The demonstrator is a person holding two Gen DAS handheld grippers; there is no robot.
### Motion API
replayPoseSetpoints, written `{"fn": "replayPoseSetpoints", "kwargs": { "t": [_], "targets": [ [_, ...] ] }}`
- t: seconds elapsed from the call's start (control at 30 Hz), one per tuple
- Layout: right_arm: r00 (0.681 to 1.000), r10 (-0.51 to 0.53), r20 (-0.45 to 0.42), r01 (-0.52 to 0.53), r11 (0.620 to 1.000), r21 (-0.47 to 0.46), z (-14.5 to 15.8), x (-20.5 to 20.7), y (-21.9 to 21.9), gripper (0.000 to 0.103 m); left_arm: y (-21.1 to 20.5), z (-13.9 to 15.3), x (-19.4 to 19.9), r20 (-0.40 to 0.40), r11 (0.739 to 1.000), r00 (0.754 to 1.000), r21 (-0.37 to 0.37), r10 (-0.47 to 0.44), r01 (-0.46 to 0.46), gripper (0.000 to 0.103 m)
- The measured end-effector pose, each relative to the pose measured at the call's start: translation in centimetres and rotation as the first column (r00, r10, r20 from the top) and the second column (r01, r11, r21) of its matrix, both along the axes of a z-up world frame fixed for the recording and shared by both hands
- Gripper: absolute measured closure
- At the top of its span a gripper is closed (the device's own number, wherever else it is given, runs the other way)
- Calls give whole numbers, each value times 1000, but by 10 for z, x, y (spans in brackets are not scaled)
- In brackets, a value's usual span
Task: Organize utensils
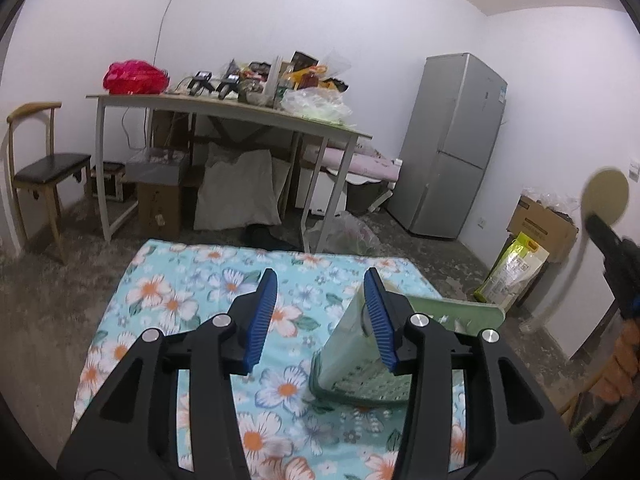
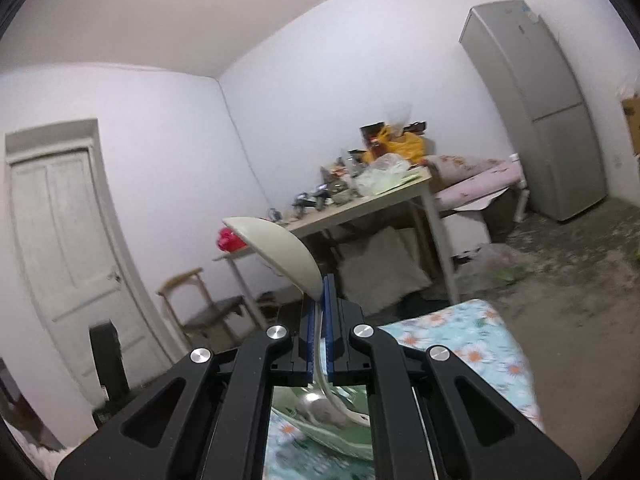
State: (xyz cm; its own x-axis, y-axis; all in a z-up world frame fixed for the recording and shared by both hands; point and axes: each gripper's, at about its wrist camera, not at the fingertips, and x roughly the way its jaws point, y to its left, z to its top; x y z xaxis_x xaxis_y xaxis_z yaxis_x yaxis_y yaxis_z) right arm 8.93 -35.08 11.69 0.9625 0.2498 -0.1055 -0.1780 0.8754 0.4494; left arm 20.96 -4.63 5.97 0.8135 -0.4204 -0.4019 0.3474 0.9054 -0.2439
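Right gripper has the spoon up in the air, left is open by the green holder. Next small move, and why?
Probably carry the cream spoon down toward the green utensil holder on the floral cloth. The right gripper is shut on the spoon's handle with the bowl raised clear of the table, so nothing is stowed yet. The left gripper is open with one finger against the holder, holding nothing.

The rectangular cotton tablecloth is turquoise, strewn with white, orange-centred flowers; the perforated plastic utensil basket is pale green; the round-bowled plastic rice spoon is cream; the left gripper is black with ribbed blue pads; the tall metal refrigerator is silver-grey.
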Motion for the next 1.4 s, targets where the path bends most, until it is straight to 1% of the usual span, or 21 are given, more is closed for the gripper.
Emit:
{"fn": "replayPoseSetpoints", "kwargs": {
  "t": [0.1, 0.17, 0.23, 0.3, 0.37, 0.4, 0.47, 0.5, 0.53, 0.6, 0.67, 0.8, 0.83, 0.87, 0.93, 0.97, 1.0, 1.07, 1.17, 1.3, 1.4],
  "targets": [
    [1000, 25, -3, -25, 999, 23, -14, 17, 1, 99, 4, -10, 1, -28, 1000, 1000, 9, -2, 2, 60],
    [999, 20, -26, -20, 1000, -3, -32, 30, 4, 99, 6, -16, 1, -41, 1000, 999, 17, -10, 10, 59],
    [998, 15, -66, -17, 999, -39, -49, 40, 7, 98, 5, -23, 2, -55, 999, 998, 29, -23, 25, 56],
    [989, 18, -144, -27, 998, -63, -71, 50, 6, 97, 3, -29, 2, -70, 998, 996, 44, -45, 49, 53],
    [980, 29, -196, -42, 997, -65, -83, 54, 6, 96, -1, -34, 3, -79, 995, 994, 64, -71, 76, 49],
    [977, 29, -210, -45, 996, -72, -86, 52, 5, 96, -3, -36, 4, -83, 993, 993, 79, -87, 93, 48],
    [974, 18, -225, -40, 995, -93, -88, 45, 1, 81, -10, -42, 6, -88, 985, 988, 110, -124, 133, 45],
    [973, 8, -230, -32, 995, -98, -88, 43, -1, 58, -12, -44, 8, -91, 981, 986, 121, -138, 149, 44],
    [972, 1, -234, -25, 995, -100, -87, 42, -3, 50, -16, -47, 9, -95, 975, 983, 138, -160, 172, 43],
    [961, 8, -277, -34, 996, -88, -92, 42, -10, 50, -25, -52, 13, -104, 963, 975, 167, -197, 213, 41],
    [944, 30, -329, -51, 997, -54, -100, 47, -14, 50, -29, -57, 16, -117, 952, 965, 170, -236, 253, 40],
    [888, 91, -450, -81, 996, 42, -125, 64, -20, 50, -36, -66, 26, -147, 932, 939, 148, -311, 331, 37],
    [878, 103, -468, -84, 995, 61, -130, 66, -21, 53, -38, -67, 27, -149, 928, 934, 143, -324, 345, 36],
    [856, 123, -503, -86, 992, 95, -137, 74, -23, 57, -40, -69, 31, -154, 921, 926, 137, -343, 364, 35],
    [823, 155, -547, -88, 985, 146, -148, 84, -26, 75, -44, -71, 35, -165, 908, 910, 121, -381, 402, 35],
    [818, 165, -552, -85, 982, 168, -151, 86, -28, 75, -47, -71, 35, -169, 899, 899, 109, -405, 425, 35],
    [815, 175, -552, -84, 979, 187, -152, 88, -30, 77, -49, -71, 36, -169, 895, 894, 103, -415, 435, 35],
    [801, 195, -565, -100, 976, 195, -152, 93, -34, 80, -57, -70, 35, -166, 883, 882, 97, -441, 459, 34],
    [770, 224, -598, -133, 972, 194, -153, 101, -41, 82, -66, -66, 29, -149, 878, 882, 117, -447, 464, 31],
    [723, 290, -627, -182, 955, 232, -155, 116, -57, 85, -69, -56, 17, -143, 871, 872, 93, -468, 483, 30],
    [698, 335, -633, -211, 941, 266, -156, 126, -68, 87, -71, -50, 2, -144, 866, 865, 78, -480, 493, 30]
  ]
}}
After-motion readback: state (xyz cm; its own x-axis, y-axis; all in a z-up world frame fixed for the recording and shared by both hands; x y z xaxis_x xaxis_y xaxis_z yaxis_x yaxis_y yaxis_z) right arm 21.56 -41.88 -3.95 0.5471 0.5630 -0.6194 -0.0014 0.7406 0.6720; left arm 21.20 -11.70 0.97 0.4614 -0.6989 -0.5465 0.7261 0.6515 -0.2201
